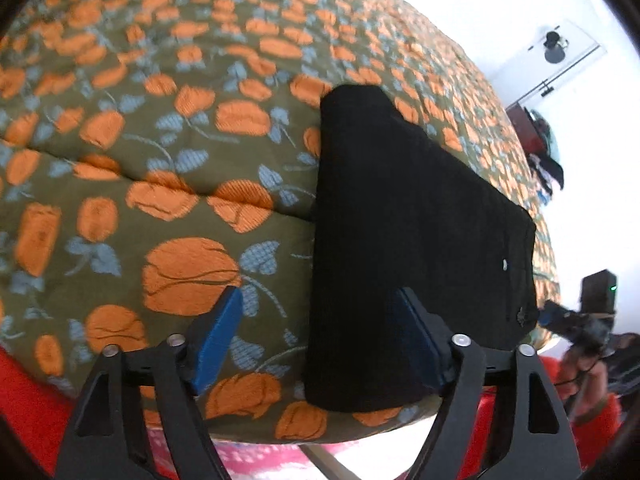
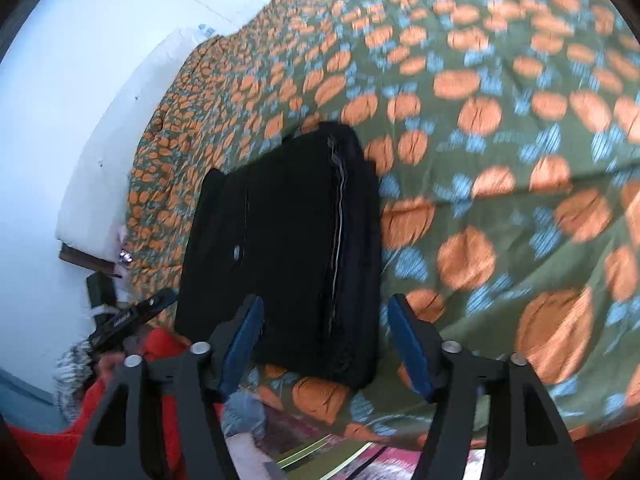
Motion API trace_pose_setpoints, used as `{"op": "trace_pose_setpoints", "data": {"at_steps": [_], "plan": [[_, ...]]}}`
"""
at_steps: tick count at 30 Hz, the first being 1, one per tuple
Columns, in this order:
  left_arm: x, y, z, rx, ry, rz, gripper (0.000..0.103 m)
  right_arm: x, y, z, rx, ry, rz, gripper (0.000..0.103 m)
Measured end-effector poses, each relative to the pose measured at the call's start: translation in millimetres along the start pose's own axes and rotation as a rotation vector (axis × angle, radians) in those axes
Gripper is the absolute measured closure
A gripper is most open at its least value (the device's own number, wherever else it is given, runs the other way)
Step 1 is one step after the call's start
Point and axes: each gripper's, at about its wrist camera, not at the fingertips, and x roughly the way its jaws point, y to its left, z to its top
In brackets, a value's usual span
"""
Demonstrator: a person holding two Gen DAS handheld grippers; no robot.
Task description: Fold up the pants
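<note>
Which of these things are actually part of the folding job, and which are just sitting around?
Part of the job:
- black pants, folded on the bed
- left gripper, open
- right gripper, open

Just lying about:
- floral bedspread
- white pillow
- clothes pile

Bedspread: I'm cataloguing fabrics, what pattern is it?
Orange flowers, blue leaves on olive-green bedspread; left wrist view.

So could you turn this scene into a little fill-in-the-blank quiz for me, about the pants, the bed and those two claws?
1. The folded pants are ____ in colour.
2. They lie on a bedspread patterned with ____ flowers and blue leaves.
3. The left claw has its jaws ____, with nothing gripped.
4. The pads of the right claw are ____ in colour.

Missing words: black; orange; open; blue
</note>
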Motion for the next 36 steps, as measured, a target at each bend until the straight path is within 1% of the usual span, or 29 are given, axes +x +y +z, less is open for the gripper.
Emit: {"op": "trace_pose_setpoints", "data": {"at_steps": [2,4,6,8,9,10,11,12,13,14,15,16,17,19,21,24,26,30,32,34,36], "plan": [[9.7,-4.5,0.8,0.018,0.044,-0.021,0.022,11.4,-2.2,0.1,0.002,0.034,-0.010,0.035],[16.5,-11.4,0.5,0.044,0.069,-0.042,0.022,21.4,-5.7,0.2,0.020,0.057,0.019,0.034],[23.6,-20.0,0.9,0.076,0.086,-0.048,0.022,29.8,-7.0,2.0,0.033,0.081,0.048,0.033],[32.4,-29.4,3.1,0.109,0.107,-0.051,0.021,37.8,-7.0,3.8,0.036,0.100,0.056,0.026],[35.4,-31.9,4.6,0.119,0.117,-0.050,0.021,42.0,-7.8,4.4,0.042,0.112,0.064,0.024],[38.3,-34.0,6.8,0.125,0.124,-0.044,0.021,46.9,-9.6,4.2,0.053,0.126,0.074,0.024],[40.0,-37.6,7.8,0.129,0.124,-0.036,0.024,50.1,-9.8,4.4,0.059,0.136,0.078,0.028],[39.0,-40.1,8.4,0.132,0.120,-0.029,0.029,52.1,-8.4,5.3,0.054,0.146,0.085,0.037],[35.5,-44.3,7.8,0.142,0.106,-0.011,0.043,50.9,-3.7,5.7,0.028,0.148,0.077,0.048],[31.8,-46.8,7.4,0.154,0.099,-0.013,0.061,48.8,2.1,5.0,-0.004,0.146,0.060,0.054],[25.2,-51.6,6.3,0.168,0.082,-0.006,0.067,44.9,10.6,4.0,-0.047,0.140,0.040,0.056],[17.1,-56.3,5.5,0.182,0.063,0.000,0.077,40.1,24.0,2.2,-0.109,0.131,-0.003,0.059],[9.0,-63.4,4.1,0.200,0.038,0.008,0.082,38.0,34.3,2.0,-0.150,0.126,-0.037,0.061],[-7.3,-78.8,3.8,0.247,-0.020,0.033,0.083,32.7,59.5,-0.9,-0.244,0.107,-0.106,0.065],[-20.4,-89.2,7.3,0.260,-0.053,0.014,0.083,27.4,82.9,-1.8,-0.314,0.085,-0.144,0.066],[-38.6,-104.0,23.3,0.264,-0.100,-0.018,0.084,14.8,114.8,6.7,-0.370,0.032,-0.125,0.068],[-49.3,-106.5,43.5,0.259,-0.133,-0.032,0.084,7.1,129.4,17.9,-0.386,-0.002,-0.103,0.068],[-59.2,-104.5,89.3,0.243,-0.203,-0.053,0.084,-4.2,153.7,55.3,-0.427,-0.071,-0.086,0.068],[-61.9,-106.6,116.4,0.246,-0.249,-0.052,0.084,-6.4,158.3,74.3,-0.435,-0.098,-0.079,0.068],[-59.6,-106.1,133.0,0.251,-0.281,-0.047,0.084,-6.3,158.4,100.7,-0.436,-0.136,-0.066,0.068],[-47.2,-103.8,150.3,0.247,-0.304,-0.035,0.083,2.6,157.5,123.1,-0.451,-0.164,-0.065,0.068]]}}
